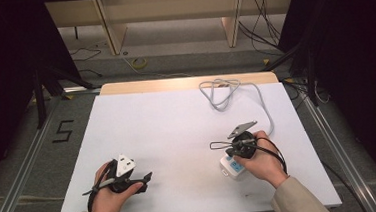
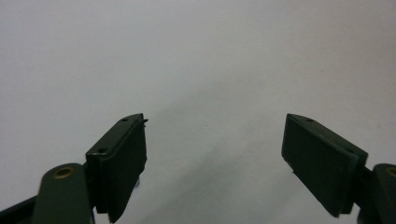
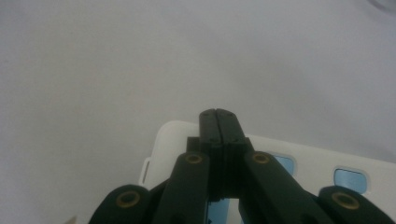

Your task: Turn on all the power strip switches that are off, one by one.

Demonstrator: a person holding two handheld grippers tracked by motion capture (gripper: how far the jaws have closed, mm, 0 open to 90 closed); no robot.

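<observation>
While nothing sits between its jaws, the left claw (image 1: 143,182) rests low on the near-left part of the white tabletop (image 1: 177,127), jaws spread wide with bare sheet between them in the left gripper view (image 2: 215,158). My read: it is parked out of the way, well apart from the work on the other side, ready to come in if a second grip is wanted. The left hand (image 1: 109,191) lies on the tabletop, which looks like a resting pose, not a reach.

Moving right (the busy side): the right claw (image 3: 219,122) has its jaws fully together, holding nothing, tips pointing down over the power strip (image 1: 232,166). In the high view the right hand (image 1: 262,163) sits over that strip at the near-right of the tabletop. Closed jaws make one narrow tip, so I judge the pose is for pressing or poking at the strip's face, not gripping it. Whether the tips touch the plastic I cannot tell.

Power strip (image 3: 327,163): white plastic body, rounded corner, flat on the tabletop, with small pale-blue rectangular patches on top, probably buttons or switches. Its grey-white cable (image 1: 225,91) runs along the right side and loops loosely at the far edge of the tabletop, slack, not tugging the strip.
</observation>
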